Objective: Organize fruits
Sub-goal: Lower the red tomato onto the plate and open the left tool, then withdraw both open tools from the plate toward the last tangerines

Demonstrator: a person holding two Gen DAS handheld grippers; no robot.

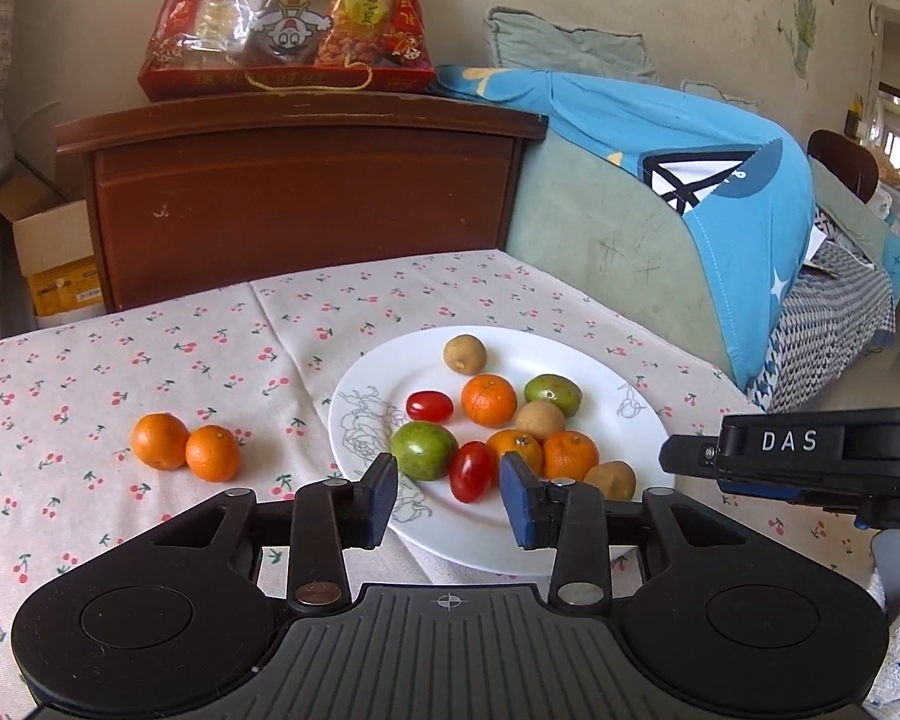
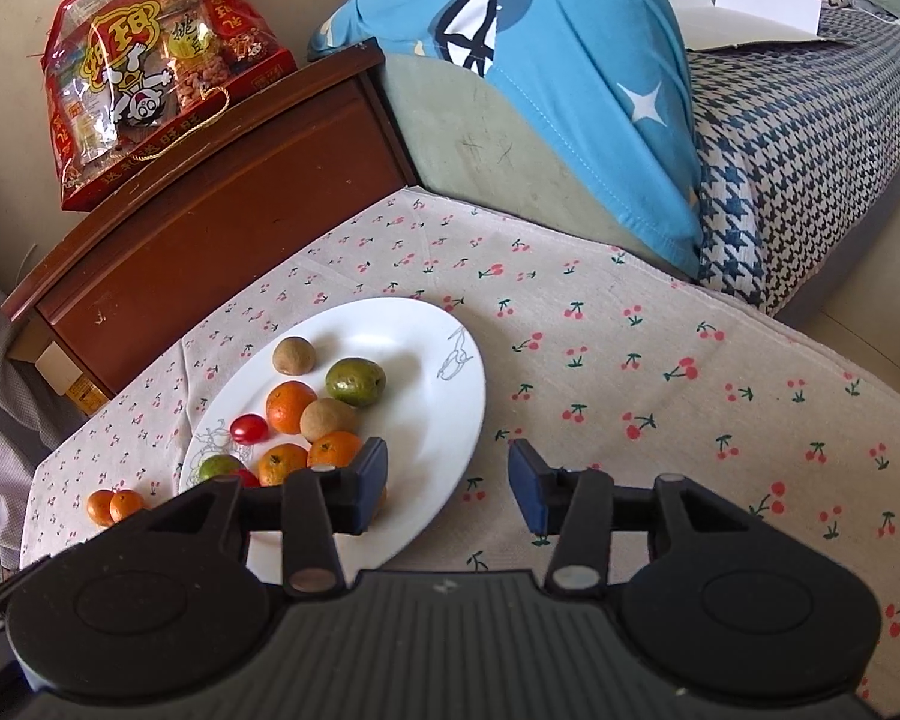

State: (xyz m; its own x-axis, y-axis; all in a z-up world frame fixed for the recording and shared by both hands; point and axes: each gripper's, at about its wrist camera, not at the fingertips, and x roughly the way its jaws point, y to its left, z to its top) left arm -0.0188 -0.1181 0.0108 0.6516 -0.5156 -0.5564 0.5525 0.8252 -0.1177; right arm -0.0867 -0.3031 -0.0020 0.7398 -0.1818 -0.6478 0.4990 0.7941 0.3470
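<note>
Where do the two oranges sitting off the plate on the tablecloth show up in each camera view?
Left wrist view: the two oranges lie left of centre, touching, left of the white plate.
Right wrist view: the same pair sits small at lower left, beyond the plate's left end.
Shared landmark: the red snack bag on the wooden cabinet.

Right gripper (image 2: 447, 489): lower centre of frame, fingers (image 2: 371, 483) apart, nothing between them; left finger over the plate's near rim, right finger over bare cloth.
Plate (image 2: 444, 396): white, left of centre, on the cherry-print cloth (image 2: 660, 360) covering the bench.
Plate contents: three oranges (image 2: 291, 407), two green fruits (image 2: 355, 381), brown round fruits (image 2: 294, 355), red tomatoes (image 2: 248, 428), clustered on its left half.
Loose oranges (image 2: 114, 506): two, touching, lower left on the cloth, off the plate.
Cabinet (image 2: 210, 210): brown wood, upper left, carrying a red snack bag (image 2: 150, 60).
Sofa (image 2: 810, 150): upper right, blue fabric (image 2: 570, 60) draped over it.
</note>
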